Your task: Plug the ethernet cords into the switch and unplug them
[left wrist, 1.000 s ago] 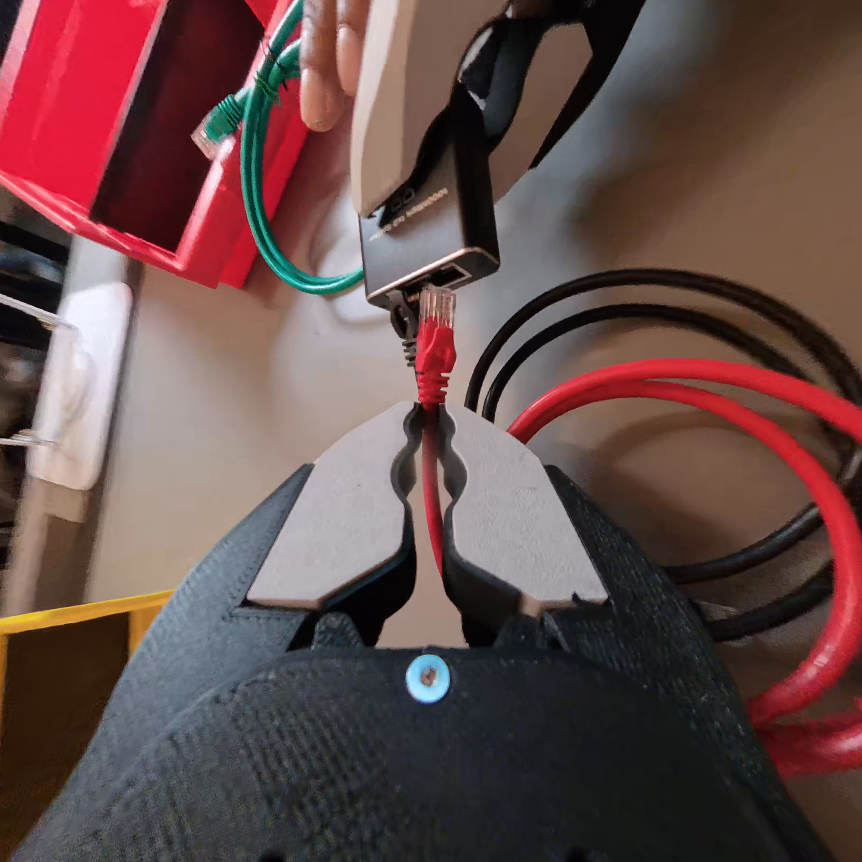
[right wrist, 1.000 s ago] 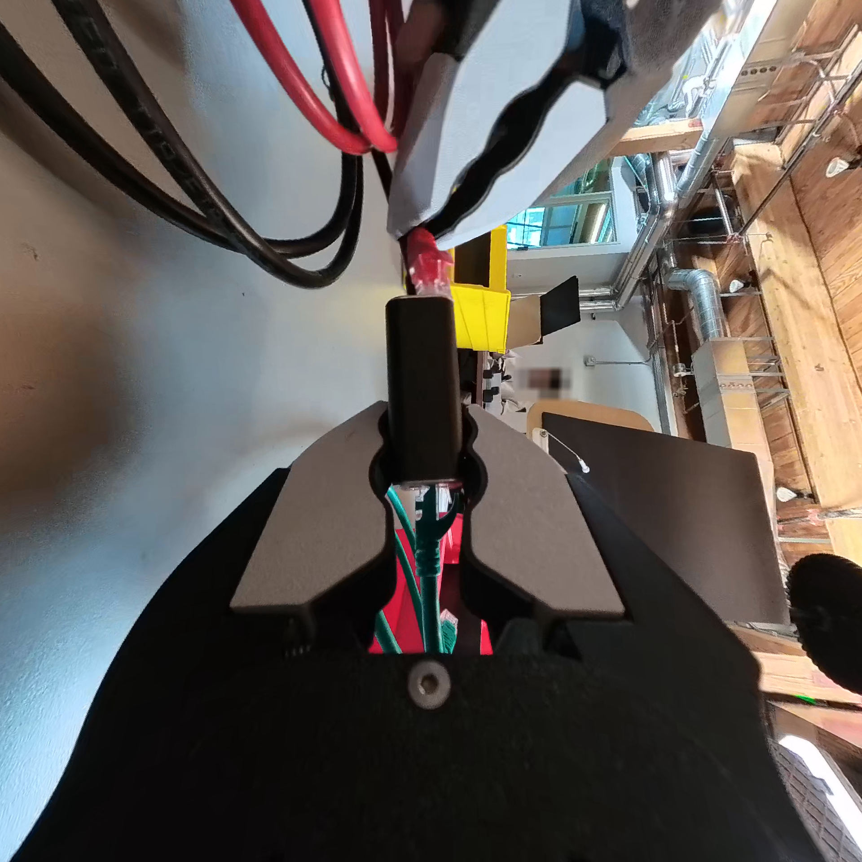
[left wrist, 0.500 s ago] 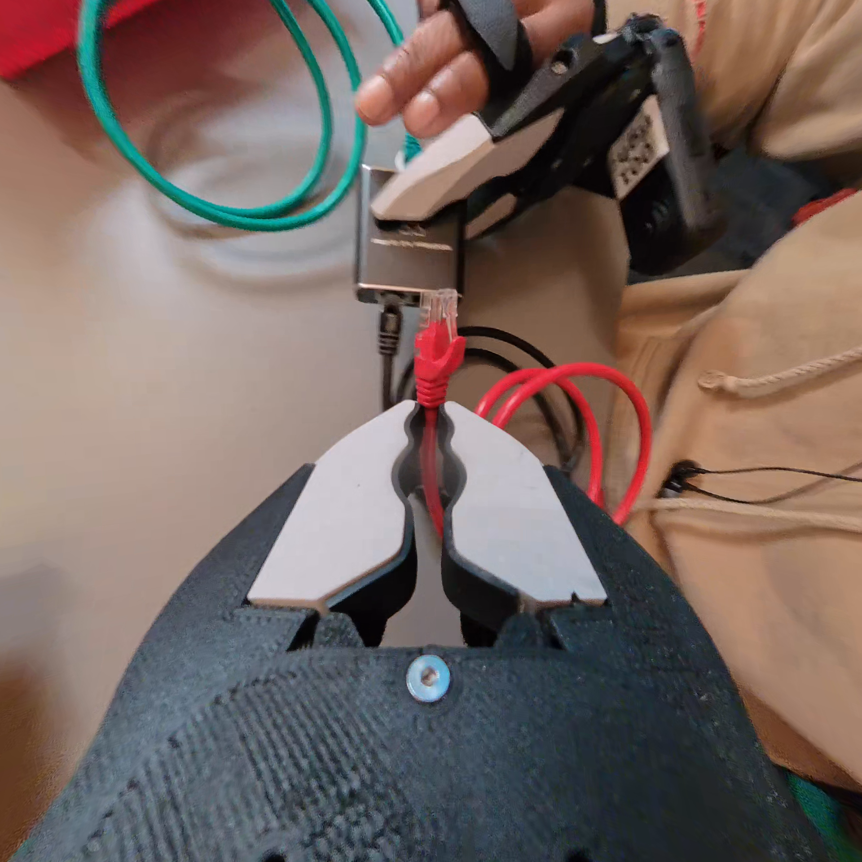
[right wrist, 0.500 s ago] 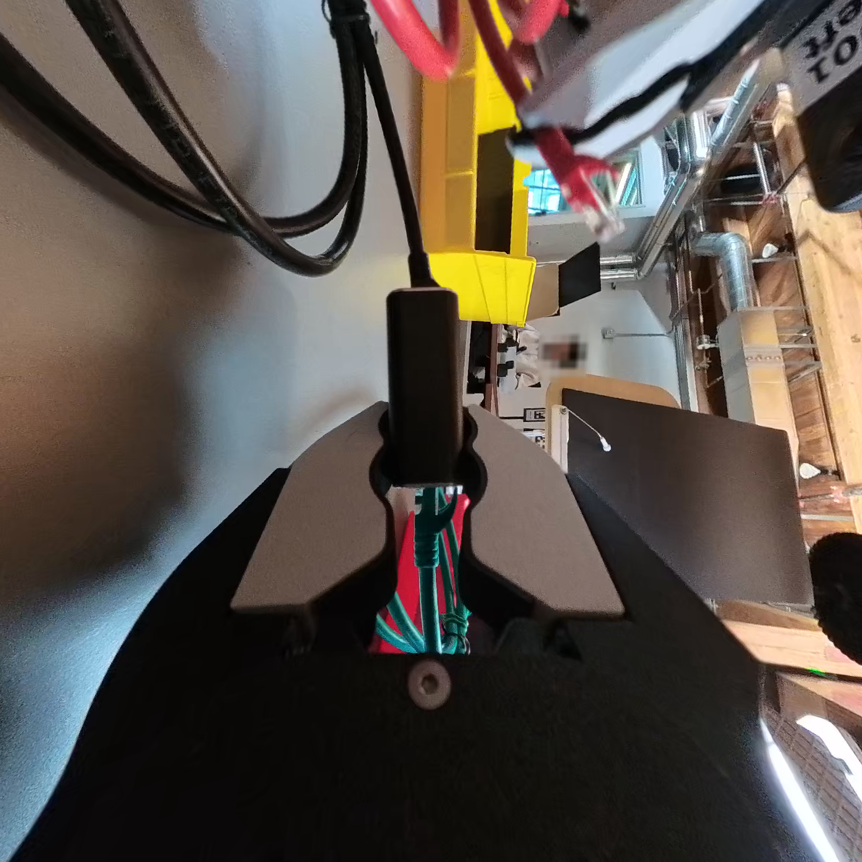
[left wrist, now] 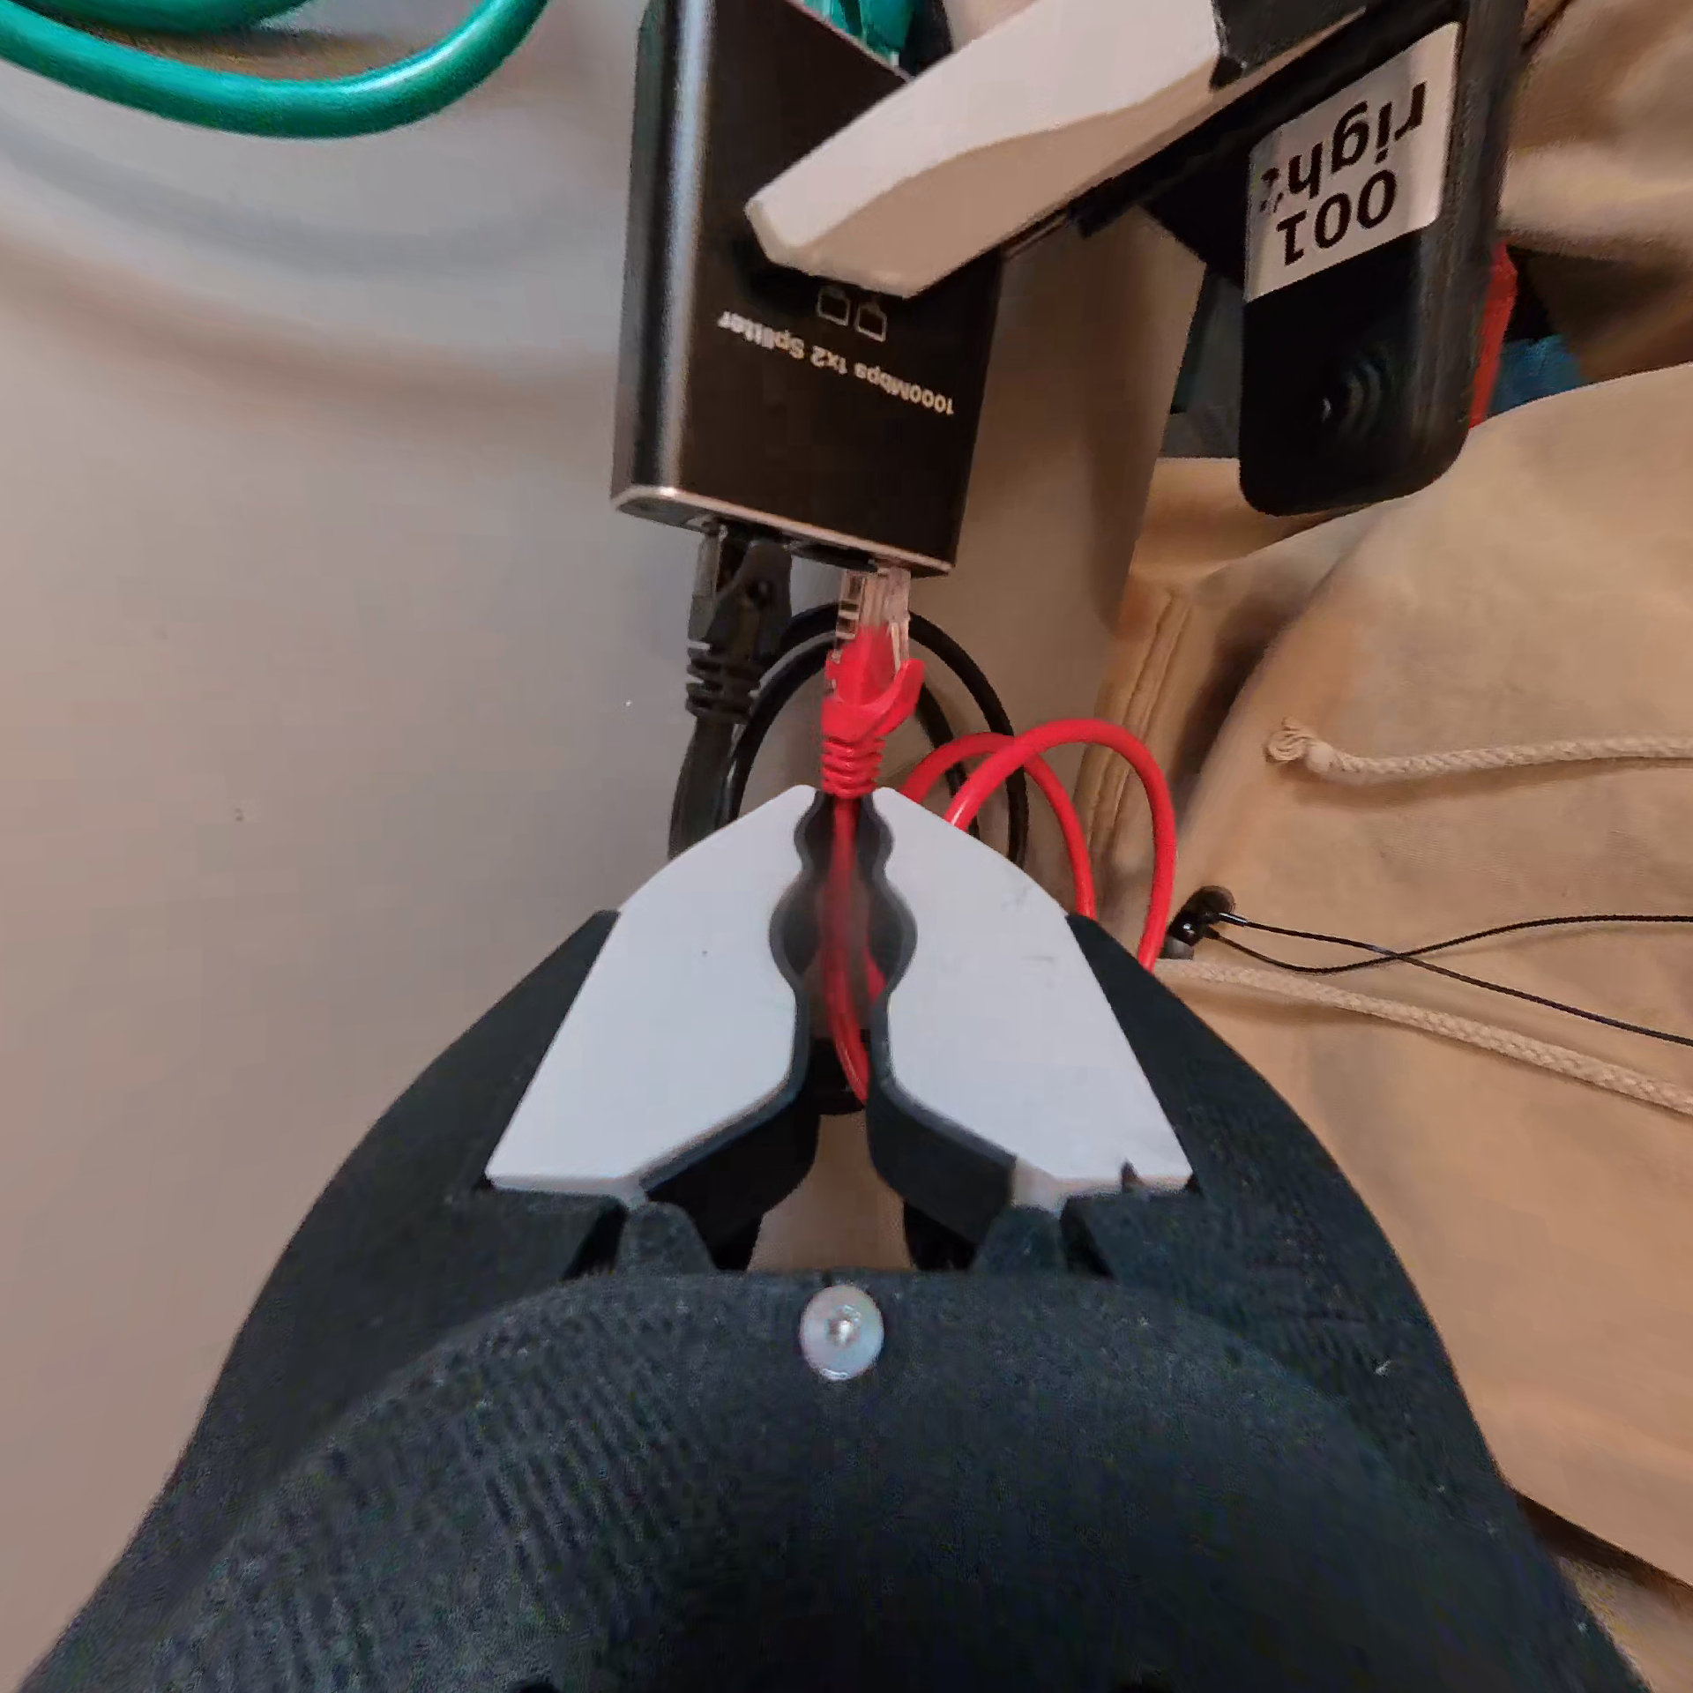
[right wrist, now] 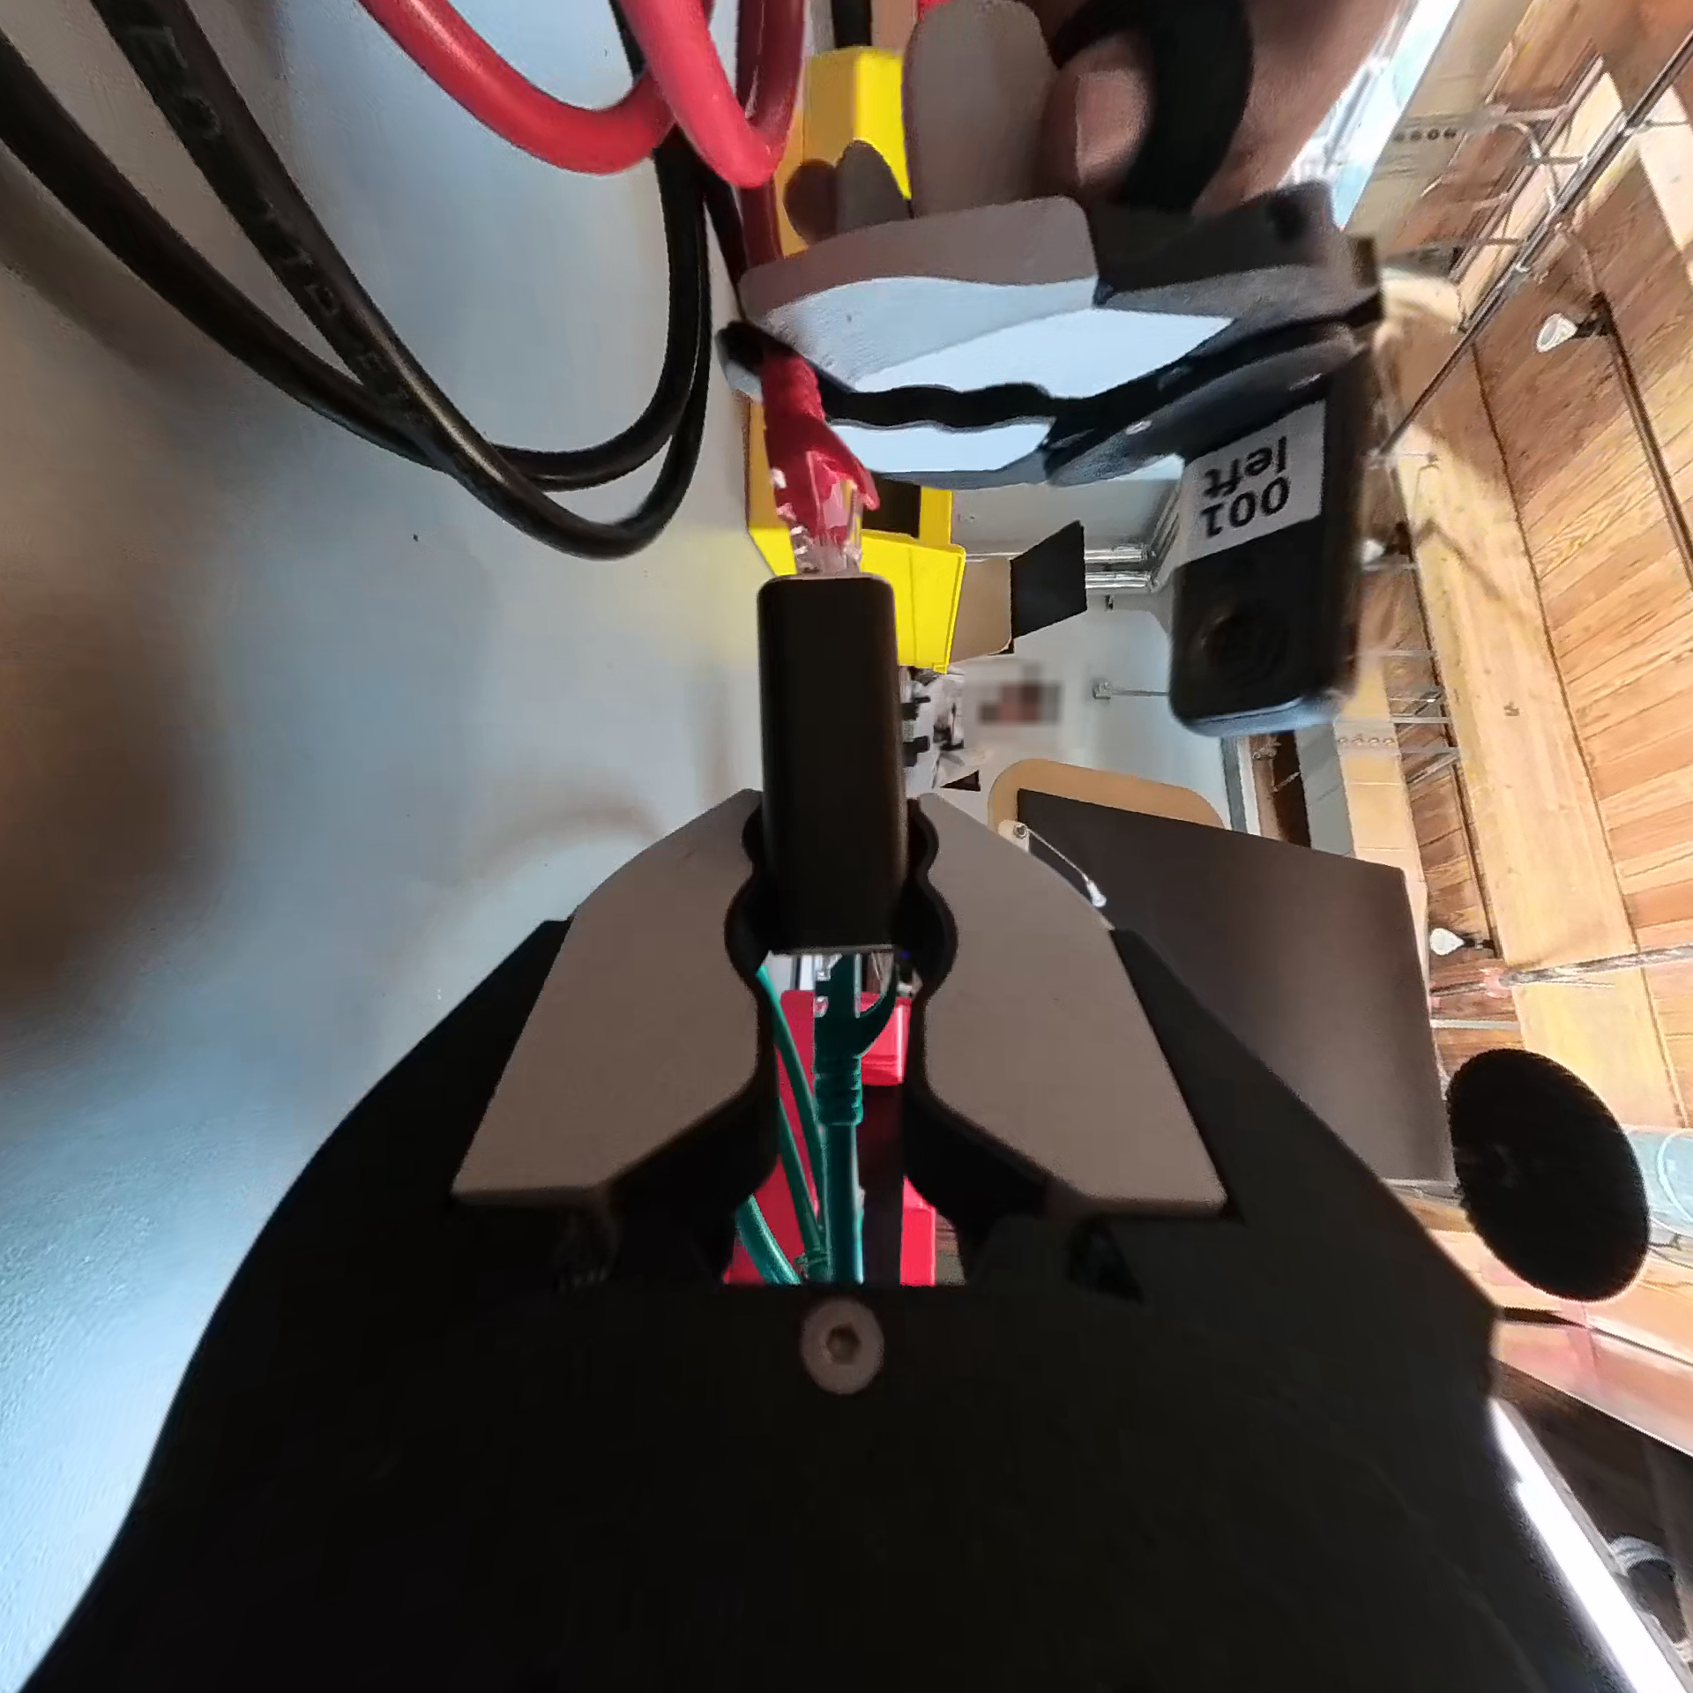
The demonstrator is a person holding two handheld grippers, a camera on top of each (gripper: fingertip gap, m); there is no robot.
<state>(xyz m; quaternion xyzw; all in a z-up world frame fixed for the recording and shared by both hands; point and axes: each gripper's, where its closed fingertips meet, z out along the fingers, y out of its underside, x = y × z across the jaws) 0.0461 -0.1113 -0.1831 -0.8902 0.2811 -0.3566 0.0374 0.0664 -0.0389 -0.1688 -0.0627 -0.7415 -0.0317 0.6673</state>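
Pale counter under everything, with a workshop room off in the background of the right view, wooden ceiling and pipework.

The left tool is clamped shut on the red cord, just behind the boot of the red plug. The clear tip of that plug sits right at the mouth of the open port on the switch; I can't tell if it's gone in at all. Right beside it a black plug already fills the neighbouring port. The right tool is closed around the switch body, holding it off the counter, and a green cord comes out of its back end.

How I'd do this bit: the grip is on the cord, not the plug, so the plug can wobble. Keep it dead in line with the port and push slowly and straight. In the right view the plug leans a little compared to the switch, so level that first. Hold the switch steady against the push. The loose red loops and black cable look slack, so no tug there.
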